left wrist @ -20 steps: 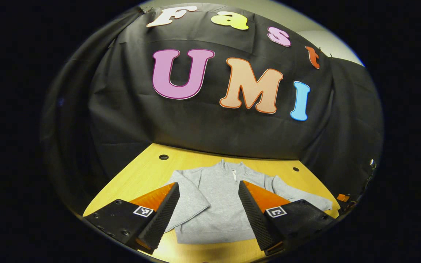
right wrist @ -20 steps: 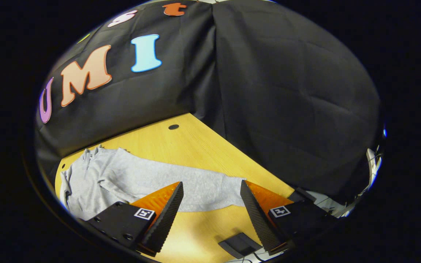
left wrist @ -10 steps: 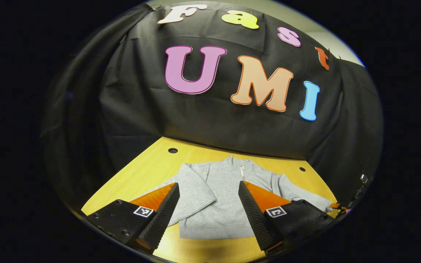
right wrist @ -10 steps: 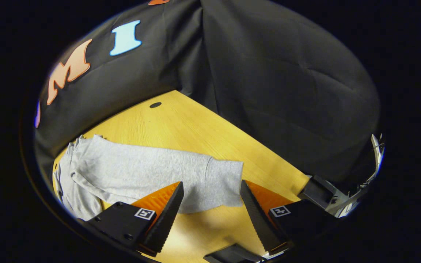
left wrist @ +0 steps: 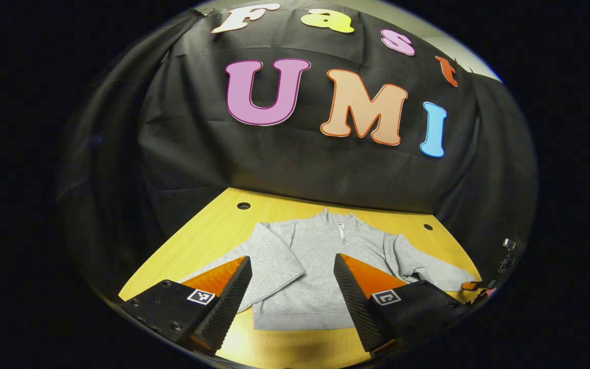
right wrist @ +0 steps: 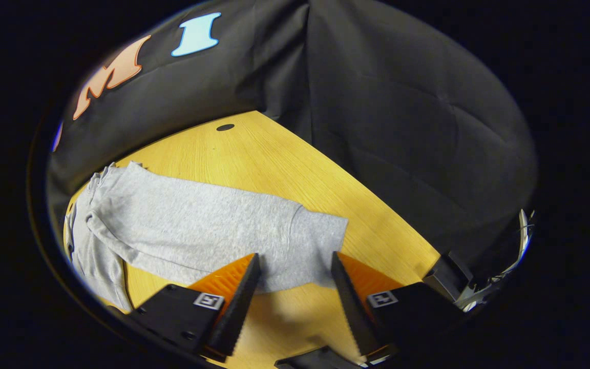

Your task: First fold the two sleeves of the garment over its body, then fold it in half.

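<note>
Left gripper view: left gripper (left wrist: 292, 287) has its fingers spread wide, nothing between them, hovering over the near edge of the wooden table (left wrist: 208, 233). Grey sweatshirt (left wrist: 310, 271) lies flat on the table, collar toward the booth wall, hem nearest the gripper. Left sleeve (left wrist: 254, 277) angles out to the near left, right sleeve (left wrist: 428, 271) runs out toward the table's right edge.

Right gripper view: right gripper (right wrist: 295, 284) has its fingers parted, gripping nothing, poised just above the cuff (right wrist: 318, 246) of the outstretched sleeve (right wrist: 197, 225). Whether the tips touch the fabric: cannot tell. Sleeve lies flat, unfolded.
</note>
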`<state>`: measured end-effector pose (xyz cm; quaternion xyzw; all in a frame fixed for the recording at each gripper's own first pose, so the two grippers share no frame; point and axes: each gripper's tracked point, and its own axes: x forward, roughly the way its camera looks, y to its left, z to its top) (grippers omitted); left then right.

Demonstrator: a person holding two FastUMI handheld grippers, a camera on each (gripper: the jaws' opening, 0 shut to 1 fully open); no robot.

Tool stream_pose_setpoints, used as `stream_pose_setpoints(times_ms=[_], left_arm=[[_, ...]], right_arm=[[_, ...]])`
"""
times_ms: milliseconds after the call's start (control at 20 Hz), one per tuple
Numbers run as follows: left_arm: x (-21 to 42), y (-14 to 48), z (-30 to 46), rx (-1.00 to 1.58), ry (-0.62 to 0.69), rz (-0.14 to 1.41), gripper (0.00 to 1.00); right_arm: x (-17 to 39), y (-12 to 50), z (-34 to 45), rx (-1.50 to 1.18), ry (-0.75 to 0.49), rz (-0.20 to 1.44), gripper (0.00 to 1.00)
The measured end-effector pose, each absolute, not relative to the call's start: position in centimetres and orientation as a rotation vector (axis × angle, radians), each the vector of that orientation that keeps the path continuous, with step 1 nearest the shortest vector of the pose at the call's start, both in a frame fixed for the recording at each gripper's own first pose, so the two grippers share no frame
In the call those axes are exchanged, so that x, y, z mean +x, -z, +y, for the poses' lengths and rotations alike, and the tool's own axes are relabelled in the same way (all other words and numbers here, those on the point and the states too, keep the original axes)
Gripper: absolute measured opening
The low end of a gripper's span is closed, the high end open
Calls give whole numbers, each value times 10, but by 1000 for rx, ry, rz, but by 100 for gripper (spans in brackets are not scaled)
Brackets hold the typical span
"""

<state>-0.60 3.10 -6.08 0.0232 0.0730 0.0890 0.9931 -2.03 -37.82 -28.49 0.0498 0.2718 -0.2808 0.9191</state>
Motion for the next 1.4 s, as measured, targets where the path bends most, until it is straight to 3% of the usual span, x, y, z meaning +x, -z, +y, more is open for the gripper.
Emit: stream_pose_setpoints(times_ms=[250, 300, 400, 700, 900, 1400], left_arm=[[-5, 63, 28, 47, -156, 148, 95], [-5, 63, 28, 43, -156, 149, 94], [-6, 62, 32, 36, -159, 146, 94], [-12, 62, 49, 24, -177, 143, 94], [-17, 60, 62, 32, -192, 140, 94], [-32, 64, 95, -3, -215, 141, 94]], right_arm=[[-13, 287, -361, 103, 574, 571, 41], [-13, 288, -361, 98, 593, 575, 27], [-12, 288, -361, 70, 607, 589, 14], [-11, 288, -357, 64, 630, 642, 7], [-7, 276, -350, 14, 667, 635, 10], [81, 185, -212, -27, 422, 462, 7]])
